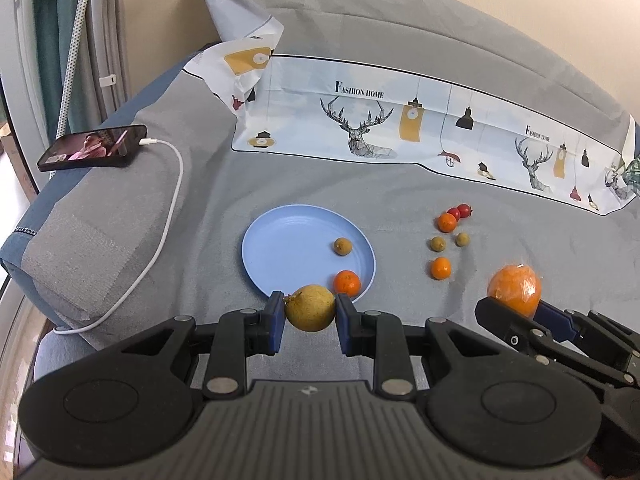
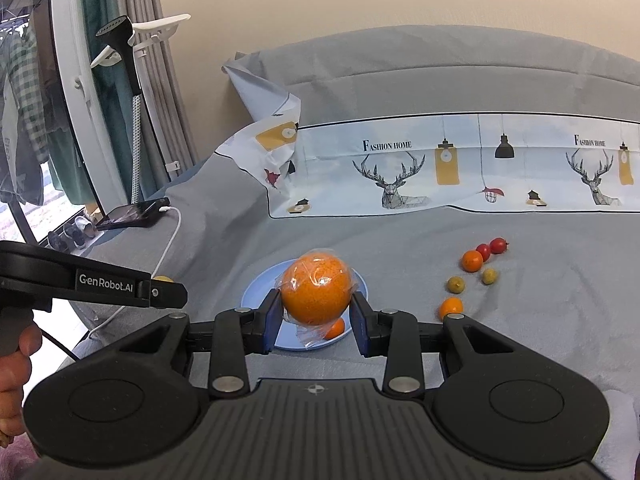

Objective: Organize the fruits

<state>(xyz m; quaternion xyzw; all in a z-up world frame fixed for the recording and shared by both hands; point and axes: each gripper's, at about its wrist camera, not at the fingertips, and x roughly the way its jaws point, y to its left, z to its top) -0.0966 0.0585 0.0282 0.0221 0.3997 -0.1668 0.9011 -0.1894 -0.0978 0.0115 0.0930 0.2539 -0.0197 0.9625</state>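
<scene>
Beyond both sets of tongs stretches a grey bedspread (image 1: 400, 184), with a printed cloth (image 1: 420, 128) bearing deer heads and lamps laid across its far side. Just ahead of the left gripper (image 1: 310, 314) sits a round blue plate (image 1: 280, 248), holding a small tangerine (image 1: 347, 283) near its close rim and a little brownish longan (image 1: 343, 247) further in. Off to the left of those tongs, a phone (image 1: 94, 148) rests on a folded grey cushion (image 1: 100, 220), its white cable (image 1: 168, 208) trailing down.

The right gripper (image 2: 316, 312) is clamped on a large orange in clear plastic wrap (image 2: 316, 290), held above the plate's near edge. The left gripper is clenched on a yellowish-brown round fruit (image 1: 310, 307), lifted just short of the plate.

To the right of the left tongs and ahead of the right ones, loose fruit lies on the spread: two tangerines (image 1: 441, 268), two longans (image 1: 438, 244) and, furthest off, two cherry tomatoes (image 1: 460, 212) touching each other.
</scene>
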